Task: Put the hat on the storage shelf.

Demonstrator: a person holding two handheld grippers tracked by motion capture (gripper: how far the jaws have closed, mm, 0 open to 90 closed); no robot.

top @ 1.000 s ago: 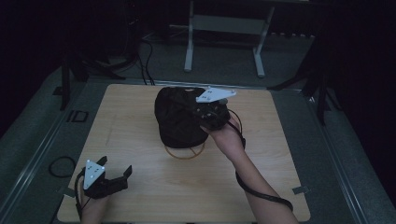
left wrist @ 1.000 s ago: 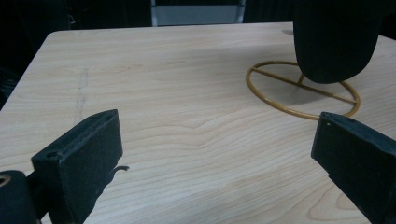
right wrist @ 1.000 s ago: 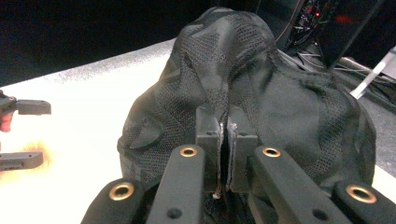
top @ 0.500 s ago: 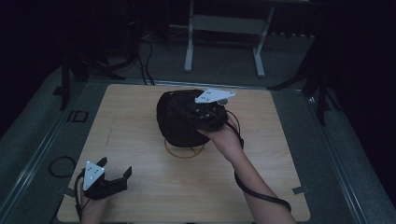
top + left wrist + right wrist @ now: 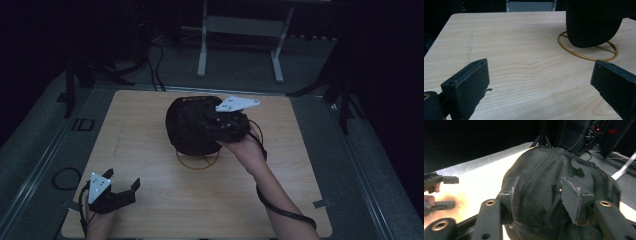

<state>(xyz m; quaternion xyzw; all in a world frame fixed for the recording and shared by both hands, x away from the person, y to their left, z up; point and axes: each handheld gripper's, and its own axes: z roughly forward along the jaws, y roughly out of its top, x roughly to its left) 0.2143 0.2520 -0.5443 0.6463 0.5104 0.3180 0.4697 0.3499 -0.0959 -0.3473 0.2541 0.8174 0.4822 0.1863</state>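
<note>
1. While it rests low at the near left corner of the wooden table [image 5: 150, 150], the left gripper [image 5: 121, 189] has its jaws spread wide with nothing between them, pointing right and a little away toward the table's middle; the hand [image 5: 97, 222] behind it sits at the table's near edge.
2. Near the table's centre, slightly toward the far side, a black cap [image 5: 192, 125] sits on a yellow wire ring stand [image 5: 197, 159]; which way its brim points cannot be told.
3. Reaching from the lower right, the right forearm [image 5: 272, 192] angles up and left, and the right gripper [image 5: 212, 124] meets the cap's right side.
4. Seen from the right gripper view, its jaws stand partly apart against the cap's fabric [image 5: 541, 185]; whether they pinch it cannot be told.
</note>
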